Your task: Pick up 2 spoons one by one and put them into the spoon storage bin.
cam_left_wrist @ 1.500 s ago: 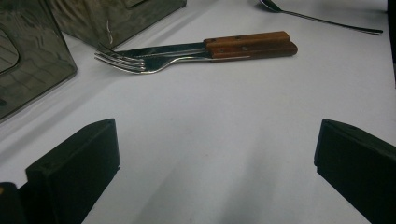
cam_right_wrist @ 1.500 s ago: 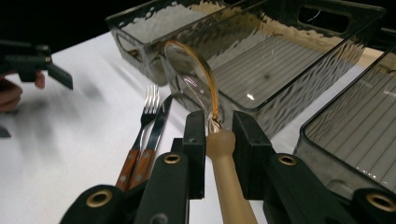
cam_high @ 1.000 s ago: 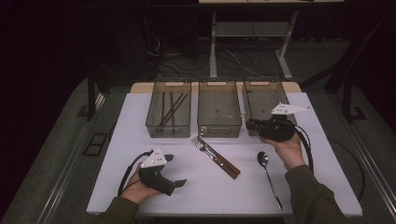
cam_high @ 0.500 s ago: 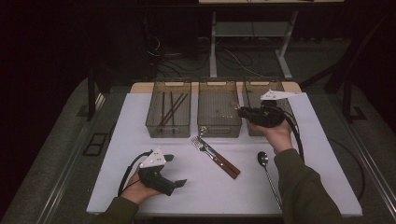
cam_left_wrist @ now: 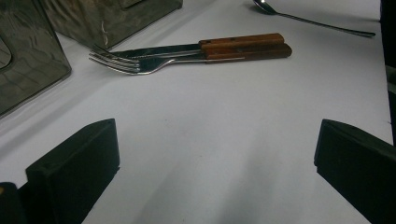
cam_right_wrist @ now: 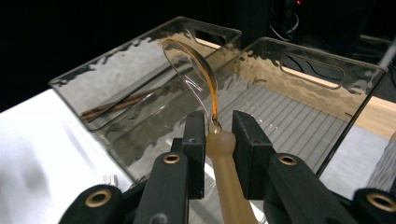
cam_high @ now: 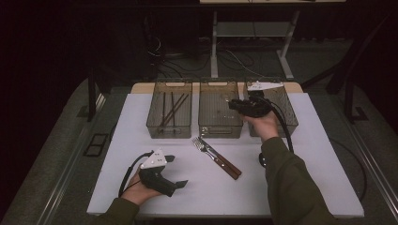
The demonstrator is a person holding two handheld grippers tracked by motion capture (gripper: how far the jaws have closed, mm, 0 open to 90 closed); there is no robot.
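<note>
My right gripper is shut on the neck of a translucent amber plastic spoon, whose bowl points up and away. In the high view the right gripper hovers over the right side of the middle tray. My left gripper rests open on the white table near the front left, with nothing between its jaws. A fork and a knife with wooden handles lie side by side ahead of the left gripper.
Three clear trays stand in a row at the back: the left tray holds dark chopsticks, and the right tray stands beside the middle one. A metal spoon lies beyond the fork and knife. The white tabletop ends at dark floor.
My right gripper has carried the amber spoon leftward and farther away, from the right tray to over the middle tray. The left gripper has stayed in place.
</note>
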